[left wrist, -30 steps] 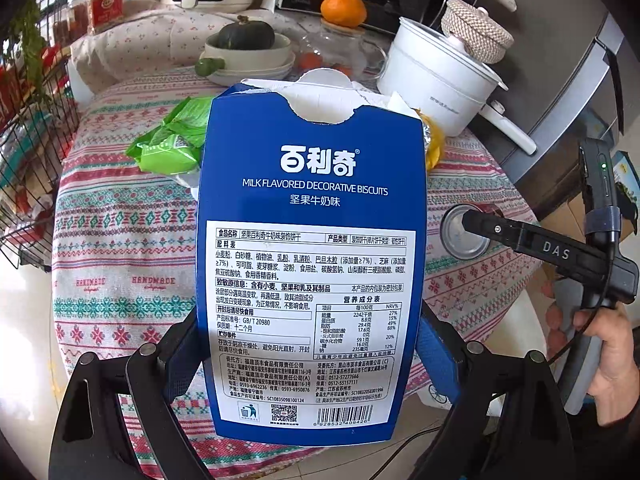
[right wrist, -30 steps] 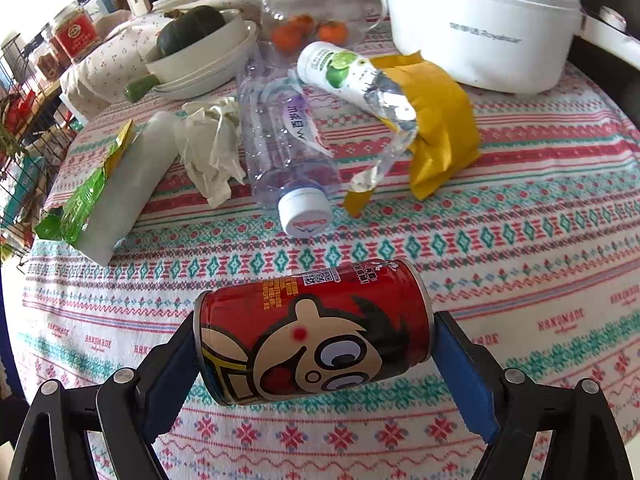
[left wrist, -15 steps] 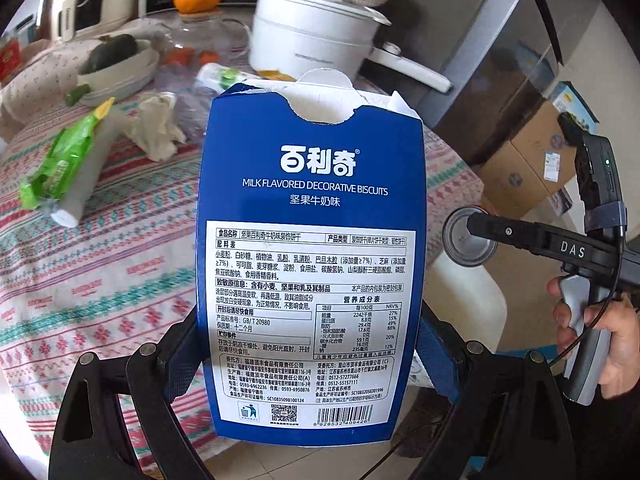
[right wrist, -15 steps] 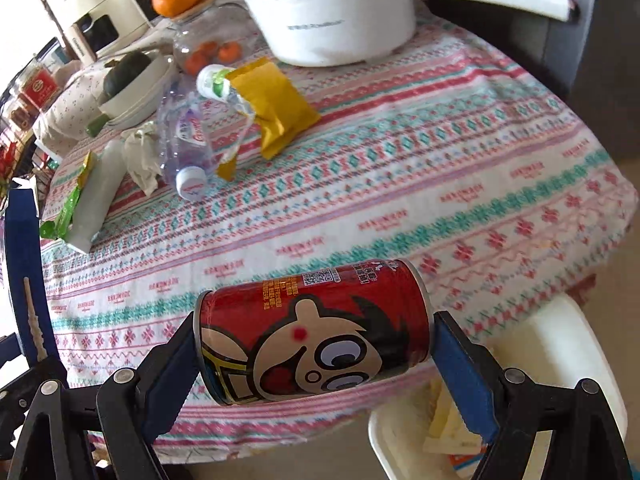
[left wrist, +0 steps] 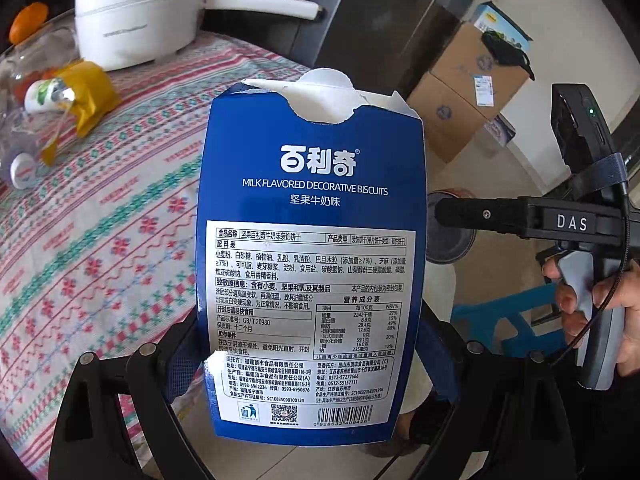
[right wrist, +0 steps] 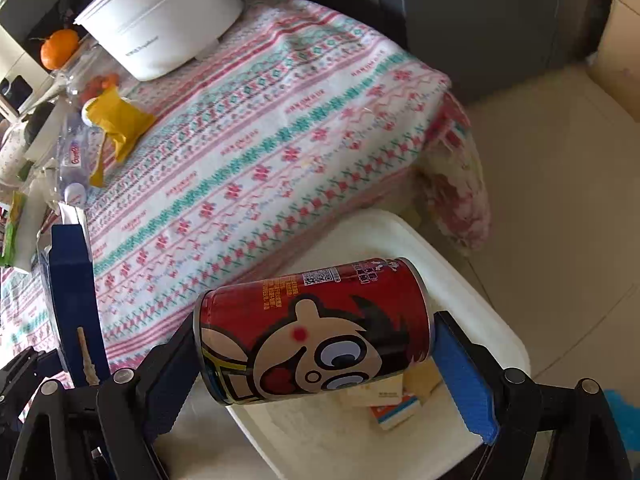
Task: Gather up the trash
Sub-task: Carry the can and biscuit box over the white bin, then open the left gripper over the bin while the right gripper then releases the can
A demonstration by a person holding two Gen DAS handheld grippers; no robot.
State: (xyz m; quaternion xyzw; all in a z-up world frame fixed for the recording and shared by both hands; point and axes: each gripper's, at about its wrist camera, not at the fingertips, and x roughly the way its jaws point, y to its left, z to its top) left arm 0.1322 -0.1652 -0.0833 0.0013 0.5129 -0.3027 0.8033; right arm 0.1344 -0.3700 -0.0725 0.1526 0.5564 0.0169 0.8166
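We've got the can (right wrist: 316,332) pinched in our right claw (right wrist: 320,364), box (left wrist: 312,264) in the left claw (left wrist: 308,356), so next it's dropping both into the bin (right wrist: 460,280).

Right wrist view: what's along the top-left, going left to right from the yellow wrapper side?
Yellow wrapper → white pot → bare tablecloth → cardboard box.

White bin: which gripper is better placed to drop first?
Right. In its wrist view the red can hangs directly over the white bin. The left gripper holds the blue biscuit box beside the table edge; no bin shows below it.
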